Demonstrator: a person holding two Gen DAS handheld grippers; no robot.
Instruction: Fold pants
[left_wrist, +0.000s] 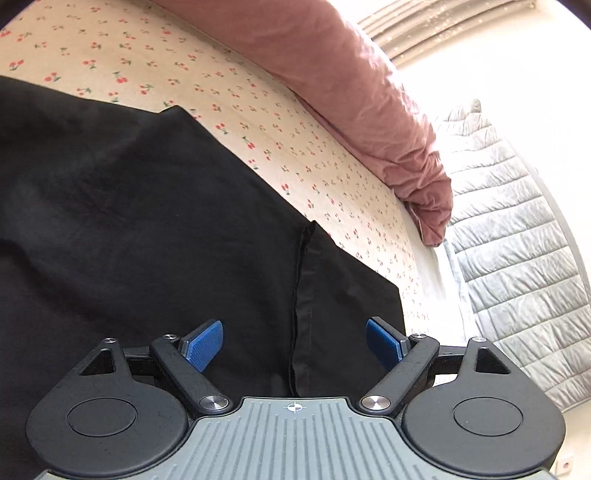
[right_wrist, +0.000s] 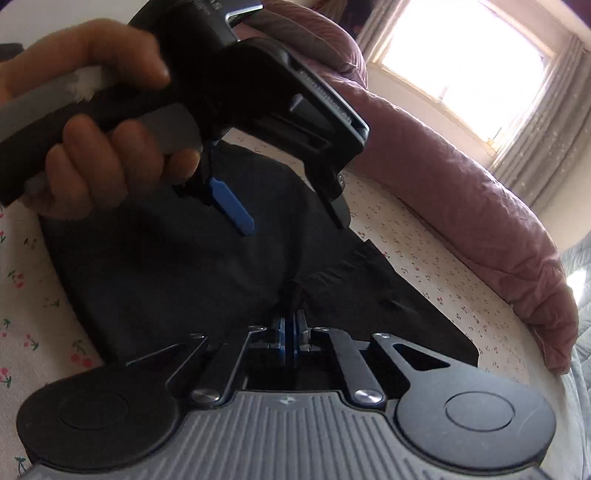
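Note:
Black pants (left_wrist: 147, 221) lie spread on a cherry-print bed sheet (left_wrist: 258, 110). A hemmed edge of one layer runs down the middle of the left wrist view (left_wrist: 301, 295). My left gripper (left_wrist: 293, 343) is open, its blue pads (left_wrist: 203, 345) wide apart just above the cloth, holding nothing. In the right wrist view the pants (right_wrist: 166, 277) fill the centre. My right gripper (right_wrist: 291, 332) is shut on a pinched fold of the black cloth. The left gripper (right_wrist: 288, 218) also shows there, held by a hand (right_wrist: 92, 147) above the pants, jaws open.
A pink duvet (left_wrist: 351, 92) is bunched along the far side of the bed and also shows in the right wrist view (right_wrist: 461, 203). A grey quilted cover (left_wrist: 517, 240) hangs at the right. A bright window (right_wrist: 461, 59) with curtains is behind.

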